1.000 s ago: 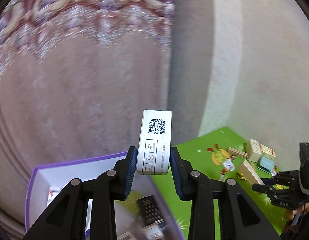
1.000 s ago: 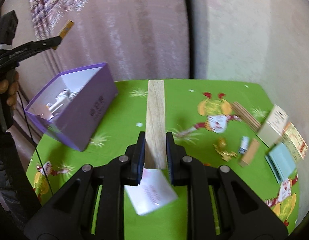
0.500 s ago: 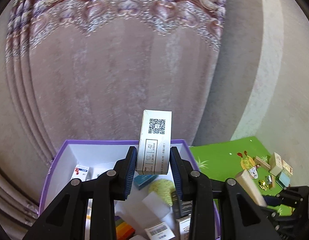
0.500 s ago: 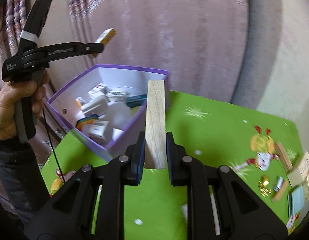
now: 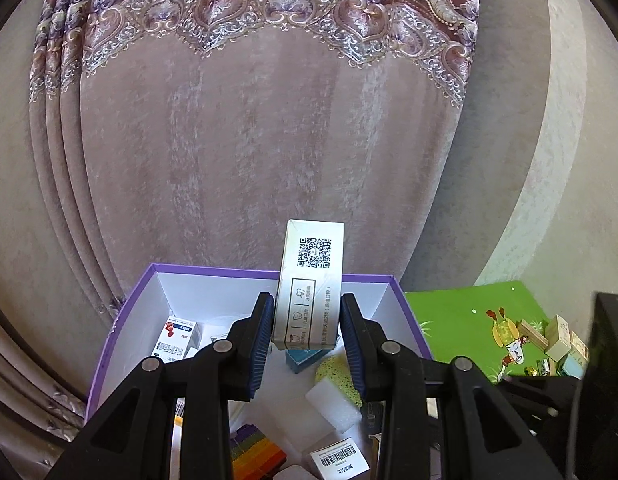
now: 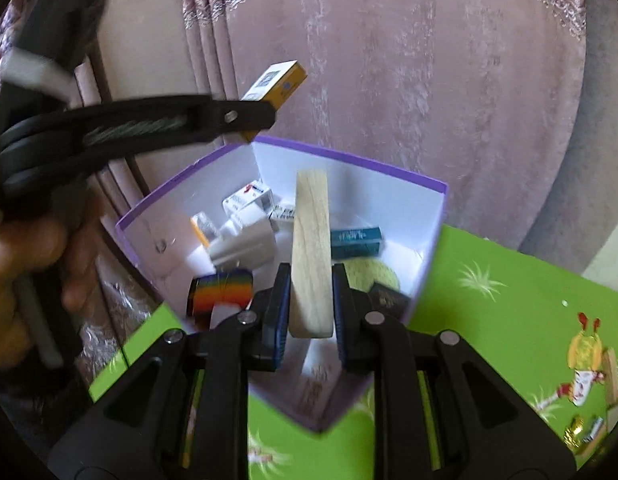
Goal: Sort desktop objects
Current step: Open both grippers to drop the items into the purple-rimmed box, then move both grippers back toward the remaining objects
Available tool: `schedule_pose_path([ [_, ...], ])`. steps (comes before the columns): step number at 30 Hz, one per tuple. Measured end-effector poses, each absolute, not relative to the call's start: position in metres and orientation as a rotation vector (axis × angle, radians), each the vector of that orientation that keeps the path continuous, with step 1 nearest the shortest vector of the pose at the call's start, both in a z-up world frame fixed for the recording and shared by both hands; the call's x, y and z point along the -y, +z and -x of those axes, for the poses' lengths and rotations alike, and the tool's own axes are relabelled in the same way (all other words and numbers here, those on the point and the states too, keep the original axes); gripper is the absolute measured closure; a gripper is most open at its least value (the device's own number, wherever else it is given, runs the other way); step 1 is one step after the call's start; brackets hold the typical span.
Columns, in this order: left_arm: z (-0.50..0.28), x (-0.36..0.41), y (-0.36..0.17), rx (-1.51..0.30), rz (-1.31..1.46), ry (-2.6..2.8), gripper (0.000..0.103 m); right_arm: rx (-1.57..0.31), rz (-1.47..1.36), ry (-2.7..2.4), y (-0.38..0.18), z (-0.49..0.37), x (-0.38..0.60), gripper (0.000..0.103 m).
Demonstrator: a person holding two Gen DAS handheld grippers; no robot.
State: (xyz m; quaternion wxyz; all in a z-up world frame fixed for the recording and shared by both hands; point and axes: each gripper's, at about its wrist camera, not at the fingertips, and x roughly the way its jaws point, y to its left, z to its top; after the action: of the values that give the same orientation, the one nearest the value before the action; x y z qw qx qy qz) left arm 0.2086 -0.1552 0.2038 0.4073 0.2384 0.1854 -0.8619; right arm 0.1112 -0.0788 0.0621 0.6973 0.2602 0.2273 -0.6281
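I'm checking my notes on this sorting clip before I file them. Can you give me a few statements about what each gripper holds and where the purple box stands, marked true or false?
1. The left gripper is clamped on a white carton with a QR code. True.
2. The right gripper is empty. False: it grips a wooden block.
3. The purple box is empty. False: small packages, a yellow sponge and a rainbow-striped item lie inside.
4. The box stands on a green tablecloth. True.

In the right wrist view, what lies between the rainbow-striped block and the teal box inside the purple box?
The wooden block, clamped in the right gripper, crosses that stretch in the right wrist view, above the purple box; rainbow block left, teal box right.
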Motion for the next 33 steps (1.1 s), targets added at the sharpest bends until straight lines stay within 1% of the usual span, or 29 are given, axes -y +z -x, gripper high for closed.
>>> schedule_pose_path([
  [5,-0.206,0.159,0.202,-0.48,-0.62,-2.178,0.068,-0.494,-0.57,-1.416,0.059,-0.102,0.088,0.081],
  [7,-0.205,0.158,0.201,-0.484,-0.625,-2.175,0.065,-0.469,-0.577,-1.427,0.059,-0.095,0.083,0.081],
  [9,-0.203,0.156,0.201,-0.479,-0.635,-2.176,0.059,-0.462,-0.588,-1.44,0.058,-0.087,0.077,0.081],
  [13,-0.199,0.152,0.205,-0.463,-0.637,-2.195,0.056,-0.45,-0.632,-1.476,0.051,-0.071,0.063,0.079],
  [16,-0.194,0.147,0.209,-0.452,-0.627,-2.23,0.053,-0.43,-0.647,-1.511,0.047,-0.056,0.045,0.075],
  [18,-0.189,0.143,0.211,-0.438,-0.633,-2.243,0.051,-0.41,-0.652,-1.539,0.046,-0.047,0.032,0.069],
  [20,-0.184,0.141,0.212,-0.422,-0.643,-2.248,0.049,-0.388,-0.668,-1.576,0.046,-0.034,0.018,0.067],
  [26,-0.168,0.13,0.217,-0.377,-0.66,-2.294,0.043,-0.375,-0.702,-1.677,0.035,0.006,-0.02,0.066],
  [28,-0.164,0.126,0.219,-0.359,-0.665,-2.31,0.039,-0.385,-0.71,-1.695,0.031,0.02,-0.032,0.063],
  [30,-0.158,0.122,0.22,-0.339,-0.67,-2.327,0.035,-0.406,-0.715,-1.705,0.026,0.034,-0.047,0.049],
  [32,-0.154,0.118,0.221,-0.325,-0.673,-2.349,0.032,-0.436,-0.709,-1.728,0.021,0.048,-0.064,0.043],
  [33,-0.152,0.115,0.222,-0.319,-0.673,-2.362,0.03,-0.461,-0.699,-1.735,0.017,0.056,-0.074,0.042],
])
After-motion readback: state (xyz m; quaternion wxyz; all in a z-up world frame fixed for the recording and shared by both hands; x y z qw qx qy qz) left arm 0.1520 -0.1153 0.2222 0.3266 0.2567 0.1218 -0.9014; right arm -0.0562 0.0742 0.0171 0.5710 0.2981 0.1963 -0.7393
